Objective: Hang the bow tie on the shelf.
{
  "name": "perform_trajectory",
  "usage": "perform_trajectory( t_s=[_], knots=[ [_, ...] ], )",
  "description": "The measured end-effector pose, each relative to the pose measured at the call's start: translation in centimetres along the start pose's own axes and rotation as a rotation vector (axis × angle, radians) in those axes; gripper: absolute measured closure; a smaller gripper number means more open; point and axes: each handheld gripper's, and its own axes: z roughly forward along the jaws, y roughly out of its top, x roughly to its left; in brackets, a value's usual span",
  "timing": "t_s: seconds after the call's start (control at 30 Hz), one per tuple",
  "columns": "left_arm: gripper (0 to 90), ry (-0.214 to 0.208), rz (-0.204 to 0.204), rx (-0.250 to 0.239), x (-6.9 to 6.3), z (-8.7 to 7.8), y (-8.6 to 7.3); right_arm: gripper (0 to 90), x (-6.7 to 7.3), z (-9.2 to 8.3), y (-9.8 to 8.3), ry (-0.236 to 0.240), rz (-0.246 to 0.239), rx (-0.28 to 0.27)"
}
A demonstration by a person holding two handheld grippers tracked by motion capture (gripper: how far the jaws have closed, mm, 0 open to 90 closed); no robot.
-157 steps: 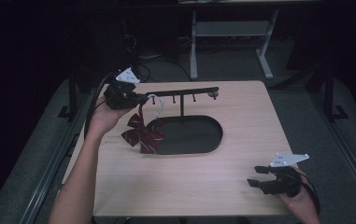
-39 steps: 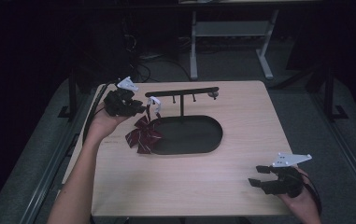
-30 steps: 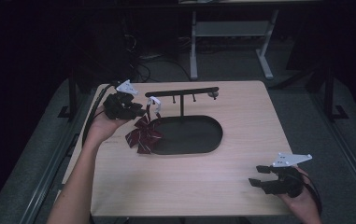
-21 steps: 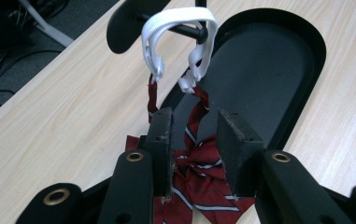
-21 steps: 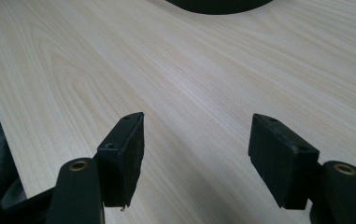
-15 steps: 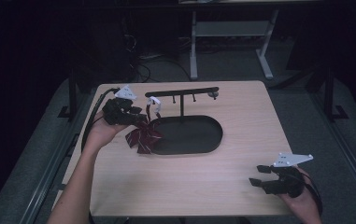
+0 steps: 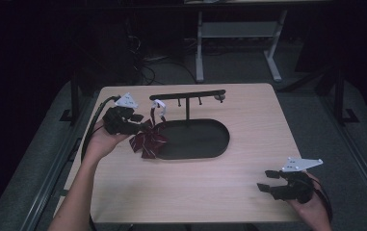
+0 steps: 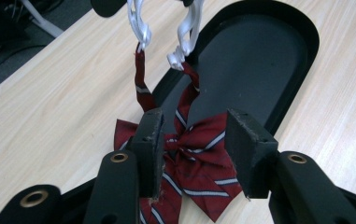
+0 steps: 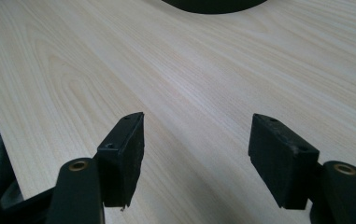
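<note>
We are opening the left gripper (image 8: pixel 192 149) around the hung bow tie (image 8: pixel 194 161); soft, light, limp; best pinched at its knot; right gripper (image 9: pixel 196 154) standing open.

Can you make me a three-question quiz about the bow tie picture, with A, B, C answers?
1. Where does the bow tie hang from?
A. white clips on the stand's bar
B. the right gripper
C. a table leg

2. What colour is the bow tie?
A. plain green
B. dark red with pale stripes
C. yellow with dots

3. How do the left gripper jaws stand?
A. shut tight with nothing between them
B. squeezing a clip
C. apart, not pressing the bow

Answers:
1 A, its two straps run up to the white clips.
2 B, the left gripper view shows dark red cloth with pale stripes.
3 C, the jaws have just been opening, and gaps show between the pads and the bow.
</note>
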Motion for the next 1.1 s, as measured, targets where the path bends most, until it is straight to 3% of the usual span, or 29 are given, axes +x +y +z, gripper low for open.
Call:
perform_trajectory(
  t_s=[0.2,0.63,1.1],
  knots=[
    [55.5,-0.012,0.002,0.000,-0.8,0.0,-0.6,35.5,-0.1,-0.1,0.0,-0.003,0.001,-0.001],
    [52.1,-0.028,-0.021,0.013,-1.1,0.0,-2.3,35.4,-0.1,-0.2,-0.1,-0.009,0.001,-0.004],
    [47.3,-0.035,-0.039,-0.004,-2.0,-0.1,-3.7,35.4,-0.1,-0.2,-0.1,-0.012,0.004,-0.008]
  ],
)
